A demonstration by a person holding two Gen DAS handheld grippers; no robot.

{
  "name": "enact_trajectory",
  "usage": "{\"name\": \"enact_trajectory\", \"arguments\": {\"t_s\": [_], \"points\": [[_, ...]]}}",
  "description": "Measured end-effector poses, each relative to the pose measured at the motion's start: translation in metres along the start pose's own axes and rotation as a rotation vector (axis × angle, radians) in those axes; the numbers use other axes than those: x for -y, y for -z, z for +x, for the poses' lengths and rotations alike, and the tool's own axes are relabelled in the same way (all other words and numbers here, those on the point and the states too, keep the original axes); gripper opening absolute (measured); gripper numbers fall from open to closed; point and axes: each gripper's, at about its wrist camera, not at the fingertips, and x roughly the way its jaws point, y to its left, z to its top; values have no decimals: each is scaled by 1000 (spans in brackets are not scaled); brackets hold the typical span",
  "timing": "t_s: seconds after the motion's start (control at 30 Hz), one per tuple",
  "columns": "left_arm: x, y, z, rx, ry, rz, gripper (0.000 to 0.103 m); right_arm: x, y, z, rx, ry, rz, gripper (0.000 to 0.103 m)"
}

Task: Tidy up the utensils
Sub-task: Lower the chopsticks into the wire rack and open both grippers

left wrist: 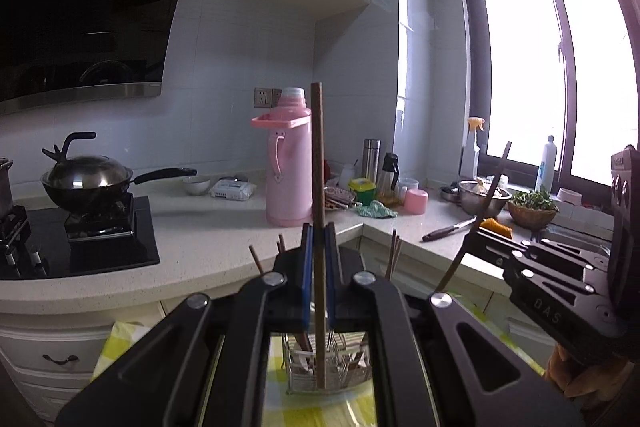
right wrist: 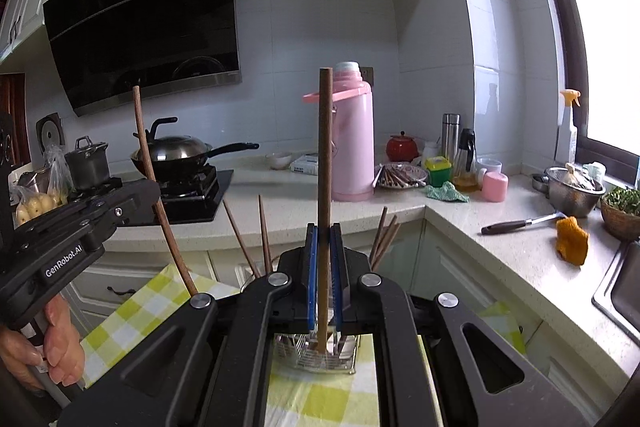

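Note:
My left gripper [left wrist: 319, 227] is shut on a brown chopstick [left wrist: 318, 155] that stands upright, its lower end down in the wire utensil basket [left wrist: 332, 375]. My right gripper [right wrist: 324, 229] is shut on another brown chopstick [right wrist: 325, 147], also upright, its tip in the same wire basket [right wrist: 316, 355]. Several more chopsticks [right wrist: 264, 231] lean out of the basket. The right gripper [left wrist: 476, 233] shows at the right of the left wrist view, the left gripper [right wrist: 154, 187] at the left of the right wrist view.
The basket stands on a yellow-checked cloth [right wrist: 132, 311]. Behind is an L-shaped counter [left wrist: 208, 239] with a stove and wok [left wrist: 88, 183], a pink thermos [left wrist: 289, 163], a plate of chopsticks [right wrist: 402, 175], a ladle [right wrist: 520, 223], a steel bowl [right wrist: 576, 191] and a sink [right wrist: 624, 287].

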Motion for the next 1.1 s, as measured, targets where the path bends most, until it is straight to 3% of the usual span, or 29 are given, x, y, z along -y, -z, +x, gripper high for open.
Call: {"name": "enact_trajectory", "arguments": {"t_s": [0.13, 0.27, 0.63, 0.97, 1.1], "points": [[-6, -20, 25, 11, 9, -43, 5, 6, -15, 28, -7, -7, 23, 7], [-7, -18, 57, -4, -7, -53, 5, 6, -13, 61, -54, -15, 20, 7], [-23, 56, 141, -214, -31, -88, 5, 12, 30, 132, -280, -25, 11, 7], [-33, 99, 162, -281, -68, -84, 6, 34, 48, 163, -319, -57, 146, 9], [-35, 98, 156, -272, -73, -96, 11, 37, 49, 167, -322, -40, 148, 18]]}}
